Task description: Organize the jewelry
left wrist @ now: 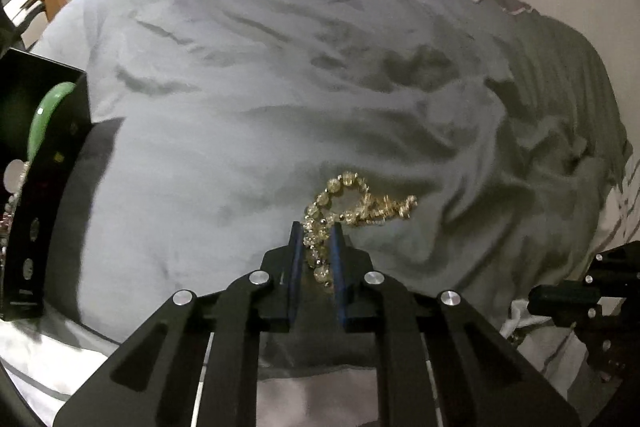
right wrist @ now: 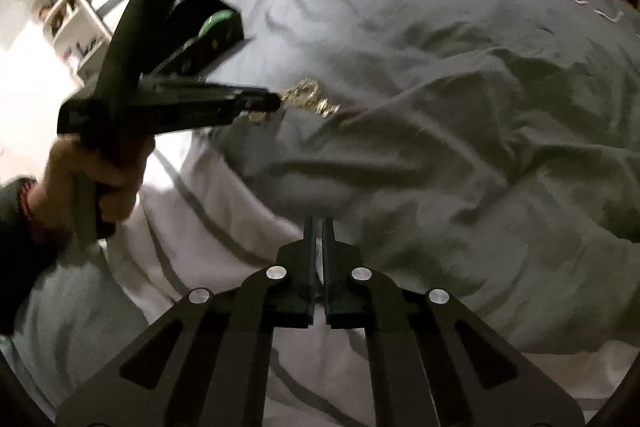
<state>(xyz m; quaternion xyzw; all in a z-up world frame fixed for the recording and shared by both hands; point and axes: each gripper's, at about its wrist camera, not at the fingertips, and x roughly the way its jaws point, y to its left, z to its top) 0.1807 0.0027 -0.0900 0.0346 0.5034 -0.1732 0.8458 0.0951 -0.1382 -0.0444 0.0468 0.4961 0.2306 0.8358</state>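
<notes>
Beaded bracelet (left wrist: 340, 211) pinched in left gripper (left wrist: 316, 231); no legible writing.

Left gripper (left wrist: 316, 239) is down on the grey duvet (left wrist: 248, 99), blue-edged jaws pinched on a string of pale gold beads (left wrist: 352, 203). The strand runs up between the fingers, then loops and bunches on the fabric just past the tips. Far left, a black box (left wrist: 44, 187) stands open, a green bangle (left wrist: 48, 115) upright inside. At the right edge, the other gripper (left wrist: 568, 301) pokes in.
</notes>
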